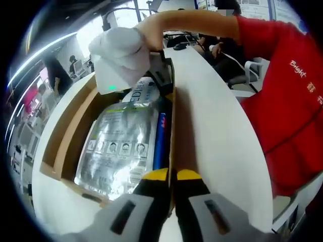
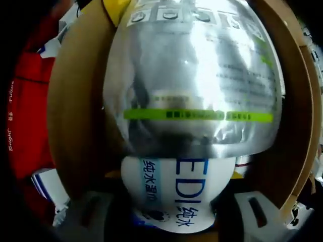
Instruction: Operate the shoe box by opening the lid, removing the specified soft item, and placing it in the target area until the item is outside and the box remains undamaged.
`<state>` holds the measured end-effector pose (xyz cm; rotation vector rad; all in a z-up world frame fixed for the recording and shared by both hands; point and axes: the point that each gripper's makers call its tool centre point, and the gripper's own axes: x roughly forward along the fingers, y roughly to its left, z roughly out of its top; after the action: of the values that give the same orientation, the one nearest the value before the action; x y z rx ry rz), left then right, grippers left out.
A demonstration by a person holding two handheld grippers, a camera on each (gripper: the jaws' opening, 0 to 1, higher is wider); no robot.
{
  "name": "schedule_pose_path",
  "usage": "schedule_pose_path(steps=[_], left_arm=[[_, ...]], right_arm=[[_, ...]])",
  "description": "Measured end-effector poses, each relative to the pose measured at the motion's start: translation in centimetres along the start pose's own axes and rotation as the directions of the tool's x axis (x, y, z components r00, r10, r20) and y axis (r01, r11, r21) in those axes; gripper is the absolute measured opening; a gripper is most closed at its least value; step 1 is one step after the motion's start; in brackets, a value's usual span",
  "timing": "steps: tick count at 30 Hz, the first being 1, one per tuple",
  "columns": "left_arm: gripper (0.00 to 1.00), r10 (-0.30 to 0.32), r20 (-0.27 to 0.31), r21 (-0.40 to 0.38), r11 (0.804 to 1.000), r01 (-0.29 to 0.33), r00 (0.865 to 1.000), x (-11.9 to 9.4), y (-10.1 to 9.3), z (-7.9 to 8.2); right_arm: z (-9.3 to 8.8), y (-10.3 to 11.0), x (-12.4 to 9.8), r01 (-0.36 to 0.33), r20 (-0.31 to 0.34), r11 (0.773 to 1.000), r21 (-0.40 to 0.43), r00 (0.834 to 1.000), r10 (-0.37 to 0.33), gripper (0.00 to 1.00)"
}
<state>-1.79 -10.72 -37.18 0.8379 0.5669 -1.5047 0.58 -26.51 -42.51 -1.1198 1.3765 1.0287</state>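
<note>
Closest to the lens in the left gripper view, the left gripper [image 1: 172, 177] has its yellow-tipped jaws drawn close together on the upright cardboard wall of the shoe box [image 1: 65, 143], pinching that edge at the box's near corner. The box sits open on a white table [image 1: 217, 146], its brown inside walls showing all round. Lying flat inside the box is a silvery foil pouch [image 1: 117, 151] with printed panels and a row of small pictures, and a blue strip runs along the side of the pouch nearest the pinched wall. At the far end of the box, a gloved hand [image 1: 123, 48] reaches down over the box's end; whatever it carries is hidden there among the white wrapping and dark parts. Beyond the pinched wall stands a person in a red shirt [image 1: 287, 96].

In the right gripper view, the pouch [image 2: 194, 75] bulges up shiny with a green stripe across it, the box's brown walls [image 2: 75, 116] curving on either side. Just below the pouch is a white packet [image 2: 176, 196] with blue lettering. The right gripper's jaws are blurred at the bottom edge, so I cannot tell whether they are apart or closed on anything.
</note>
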Motion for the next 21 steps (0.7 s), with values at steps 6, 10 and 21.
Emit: schedule_pose_path(steps=[6, 10, 21], left_arm=[[0.02, 0.0, 0.0, 0.0, 1.0, 0.0, 1.0, 0.07, 0.13, -0.18], [0.02, 0.007, 0.005, 0.004, 1.0, -0.007, 1.0, 0.07, 0.02, -0.15], [0.01, -0.01, 0.008, -0.008, 1.0, 0.01, 1.0, 0.26, 0.06, -0.14]], right_arm=[[0.0, 0.06, -0.02, -0.001, -0.001, 1.0, -0.001, 1.0, 0.001, 0.68], [0.05, 0.05, -0.01, 0.013, 0.059, 1.0, -0.008, 0.998, -0.013, 0.66], [0.11, -0.37, -0.52, 0.023, 0.099, 0.999, -0.029, 0.995, -0.02, 0.63]])
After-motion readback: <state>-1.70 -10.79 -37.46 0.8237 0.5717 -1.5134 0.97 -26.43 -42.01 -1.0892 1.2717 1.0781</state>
